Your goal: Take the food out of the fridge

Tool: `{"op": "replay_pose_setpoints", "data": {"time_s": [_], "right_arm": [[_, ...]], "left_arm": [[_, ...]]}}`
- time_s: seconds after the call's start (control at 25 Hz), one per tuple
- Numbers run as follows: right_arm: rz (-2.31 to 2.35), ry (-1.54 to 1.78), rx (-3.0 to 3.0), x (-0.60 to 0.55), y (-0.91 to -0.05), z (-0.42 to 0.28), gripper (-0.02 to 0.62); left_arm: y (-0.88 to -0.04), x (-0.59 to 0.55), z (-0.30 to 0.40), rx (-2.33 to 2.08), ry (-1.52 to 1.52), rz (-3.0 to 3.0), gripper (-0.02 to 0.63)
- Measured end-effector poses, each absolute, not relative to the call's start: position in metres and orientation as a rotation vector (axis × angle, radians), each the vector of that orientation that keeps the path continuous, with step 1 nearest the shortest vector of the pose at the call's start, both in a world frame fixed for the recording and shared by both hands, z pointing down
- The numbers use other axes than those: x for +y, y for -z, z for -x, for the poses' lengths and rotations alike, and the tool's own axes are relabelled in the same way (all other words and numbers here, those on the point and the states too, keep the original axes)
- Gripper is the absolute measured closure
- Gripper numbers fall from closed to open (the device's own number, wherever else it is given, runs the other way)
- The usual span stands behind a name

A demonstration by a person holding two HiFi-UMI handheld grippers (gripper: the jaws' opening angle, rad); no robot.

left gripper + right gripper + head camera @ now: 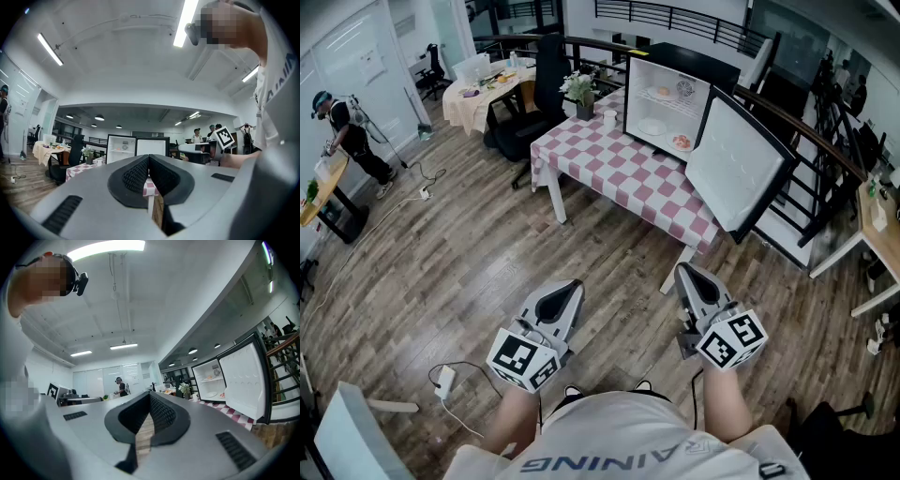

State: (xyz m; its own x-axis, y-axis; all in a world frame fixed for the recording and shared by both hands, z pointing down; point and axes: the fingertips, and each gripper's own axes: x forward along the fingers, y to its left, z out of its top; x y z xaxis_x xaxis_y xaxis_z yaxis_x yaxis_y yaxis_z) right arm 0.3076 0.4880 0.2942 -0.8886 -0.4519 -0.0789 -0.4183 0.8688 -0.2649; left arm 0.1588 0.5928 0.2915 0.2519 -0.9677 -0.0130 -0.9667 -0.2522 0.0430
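Approach comes first: the small white, black-framed fridge (639,75) stands at the far side of the pink-and-white checked worktop (619,173), well apart from both tools. Its white door (733,164) is swung wide open toward the person. Inside, the upper shelf carries a pale plate of food (662,93), and at the bottom lies a plate with reddish food (681,142); what the dishes are is too small to tell.

The left tool (572,286) and the right tool (686,272) are held level near the person's waist over the wooden floor (469,244). Each has its ribbed pads pressed together on nothing.

To do this step well, I would walk up on the open side so the door does not block the reach. One tool's jaws should be spread before it enters the cabinet. It should then take a plate by its rim and keep it flat while drawing it straight out. The likely risk is tipping a plate or knocking a shelf.
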Motion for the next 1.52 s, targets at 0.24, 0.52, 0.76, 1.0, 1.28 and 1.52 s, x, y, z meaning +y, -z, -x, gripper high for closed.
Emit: {"op": "replay_pose_setpoints", "data": {"time_s": [0.24,0.52,0.76,1.0,1.28,1.52], "right_arm": [[0.678,0.367,2.915,0.489,-0.298,-0.308,0.575],[0.696,0.382,2.918,0.485,-0.301,-0.309,0.575],[0.681,0.438,2.892,0.484,-0.301,-0.301,0.575],[0.65,0.444,2.911,0.493,-0.301,-0.278,0.575],[0.639,0.449,2.929,0.514,-0.305,-0.24,0.575],[0.665,0.52,2.92,0.533,-0.323,-0.211,0.575]], "left_arm": [[-0.294,0.593,-0.158,-1.906,0.057,-2.46,0.597],[-0.297,0.59,-0.163,-1.88,0.047,-2.467,0.597],[-0.299,0.593,-0.156,-1.885,0.06,-2.461,0.597],[-0.298,0.605,-0.136,-1.914,0.073,-2.447,0.597],[-0.303,0.627,-0.101,-1.921,0.063,-2.444,0.597],[-0.316,0.645,-0.071,-1.893,0.063,-2.444,0.597]]}}
